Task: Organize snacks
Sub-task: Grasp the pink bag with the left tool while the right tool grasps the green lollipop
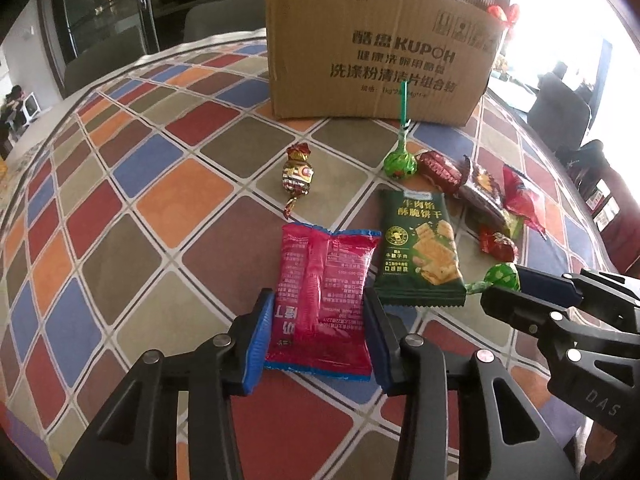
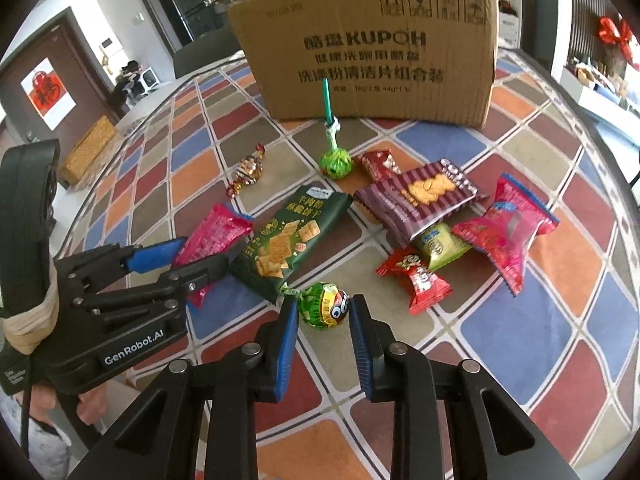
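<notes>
Here the left gripper (image 1: pixel 318 328) has its blue-padded fingers (image 1: pixel 259 340) closed against both long edges of a flat pink foil snack packet (image 1: pixel 324 300), which lies on the surface (image 1: pixel 152 208), a cloth of coloured diamond patches. The right gripper (image 2: pixel 324 320) stands with its fingers (image 2: pixel 286 344) narrowed around a round green-wrapped lollipop (image 2: pixel 325 306); the pads sit at its sides, though whether they press it I cannot tell. Taking the dark green cracker packet (image 2: pixel 288 240) as the landmark, the pink packet lies just left of it and the lollipop at its near corner, the twisted wrapper end touching that corner. To the right of it, a small red sweet packet (image 2: pixel 418 280), a yellow-green packet (image 2: pixel 440 246) and a bright pink-red pouch (image 2: pixel 506 228) crowd together, with a maroon striped biscuit packet (image 2: pixel 420 196) overlapping the yellow-green one. Beyond the landmark lie a second green lollipop with a teal stick (image 2: pixel 336 160), a small dark red packet (image 2: pixel 380 165) and, further left, a gold-and-red twisted sweet (image 2: pixel 248 172). Farthest back stands a brown printed cardboard box (image 2: pixel 372 48).
</notes>
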